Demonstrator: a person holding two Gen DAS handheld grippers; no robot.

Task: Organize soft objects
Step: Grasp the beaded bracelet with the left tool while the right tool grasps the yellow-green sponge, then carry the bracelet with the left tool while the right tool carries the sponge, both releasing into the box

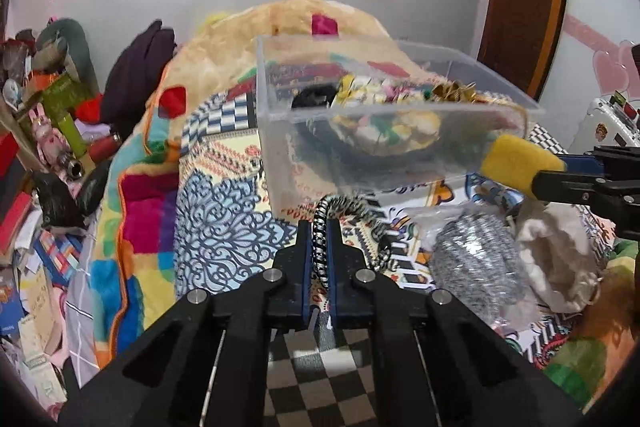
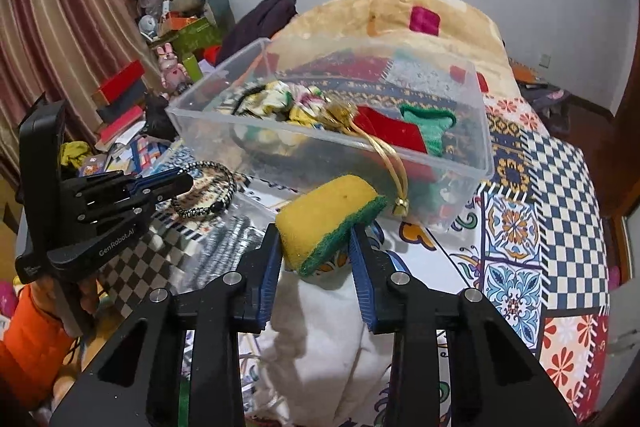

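A clear plastic bin [image 1: 280, 131] [image 2: 476, 155] stands on the patterned bedspread and holds several soft items. My left gripper [image 1: 321, 227] [image 2: 182, 183] is shut on a black-and-white braided cord loop [image 1: 320, 247] [image 2: 208, 205], held in front of the bin's near wall. My right gripper [image 2: 316, 231] [image 1: 556, 173] is shut on a yellow sponge with a green scrub side [image 2: 328, 219] [image 1: 516, 163], held just before the bin's near corner. A gold ribbon [image 2: 394, 167] hangs over the bin's rim.
A steel scourer in a plastic bag [image 1: 472, 259] [image 2: 224, 239] and a white cloth pouch [image 1: 556, 259] [image 2: 316, 339] lie on the bed below the grippers. A folded plush blanket [image 1: 224, 39] is behind the bin. Cluttered boxes and toys [image 1: 48, 131] are at the left.
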